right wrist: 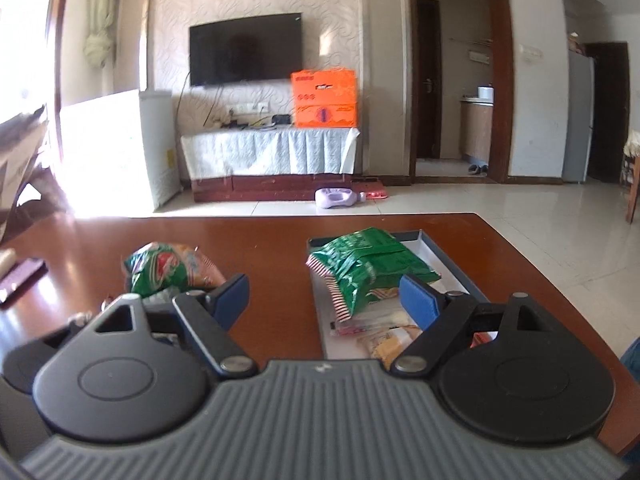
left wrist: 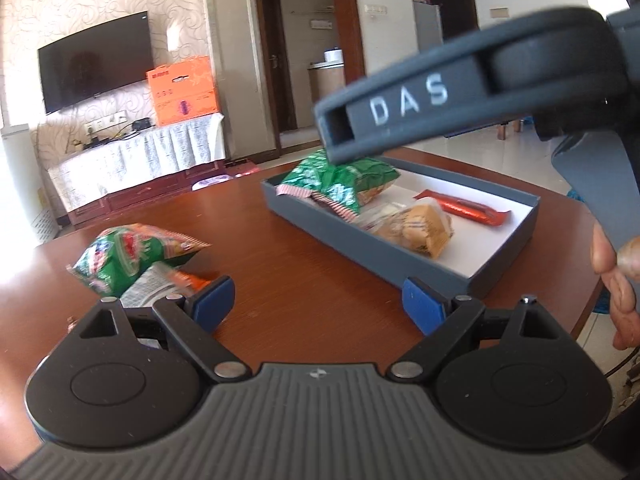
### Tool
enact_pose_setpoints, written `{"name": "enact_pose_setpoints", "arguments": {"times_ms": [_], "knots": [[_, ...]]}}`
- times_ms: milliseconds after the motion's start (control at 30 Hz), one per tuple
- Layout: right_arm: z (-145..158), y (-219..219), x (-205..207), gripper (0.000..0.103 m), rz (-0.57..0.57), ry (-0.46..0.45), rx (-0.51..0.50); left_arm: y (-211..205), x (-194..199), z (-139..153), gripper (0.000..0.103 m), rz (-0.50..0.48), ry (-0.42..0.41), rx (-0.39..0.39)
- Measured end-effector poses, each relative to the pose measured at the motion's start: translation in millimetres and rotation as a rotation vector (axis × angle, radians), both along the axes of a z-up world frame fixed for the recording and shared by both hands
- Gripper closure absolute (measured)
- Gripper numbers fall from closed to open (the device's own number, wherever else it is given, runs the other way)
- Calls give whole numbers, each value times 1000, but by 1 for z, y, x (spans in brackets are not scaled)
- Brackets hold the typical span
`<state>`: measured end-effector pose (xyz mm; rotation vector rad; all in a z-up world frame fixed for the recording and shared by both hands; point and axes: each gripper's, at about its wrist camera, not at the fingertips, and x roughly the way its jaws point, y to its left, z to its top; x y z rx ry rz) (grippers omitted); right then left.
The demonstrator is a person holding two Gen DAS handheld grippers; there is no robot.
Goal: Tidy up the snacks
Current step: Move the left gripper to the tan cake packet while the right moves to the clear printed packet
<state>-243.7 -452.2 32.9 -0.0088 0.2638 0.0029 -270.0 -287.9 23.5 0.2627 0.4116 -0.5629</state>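
A grey box with a white inside (left wrist: 360,249) stands on the brown table. In it lie a green snack bag (left wrist: 340,180), a yellow biscuit packet (left wrist: 416,230) and an orange bar (left wrist: 464,209). A second green bag (left wrist: 128,260) lies loose on the table to the left, on top of a white and orange packet (left wrist: 160,285). My left gripper (left wrist: 320,305) is open over bare table between that bag and the box. My right gripper (right wrist: 326,300) is open and holds nothing; its right pad hangs over the box (right wrist: 404,234) beside the green bag (right wrist: 368,264). The loose bag (right wrist: 168,268) lies to its left.
The right gripper's grey body (left wrist: 440,96) and a person's hand (left wrist: 616,272) fill the upper right of the left wrist view. The table's edge (right wrist: 552,280) runs close to the box on the right. A dark flat object (right wrist: 20,280) lies at the far left.
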Motion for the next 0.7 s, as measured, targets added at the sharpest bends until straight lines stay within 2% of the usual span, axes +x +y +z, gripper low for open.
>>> {"name": "enact_pose_setpoints", "arguments": {"times_ms": [133,400,500,633,700], "knots": [[1,18,3,19,73,11,-22,17,5,1,10,55,-4,10],[-5,47,23,19,185,91,26,75,35,22,10,204,8,19],[-7,59,28,19,214,103,20,96,43,29,10,227,18,13],[-11,75,39,20,253,127,22,113,39,26,10,190,-34,126],[-14,83,46,20,268,142,13,122,40,23,10,184,-30,155]]}}
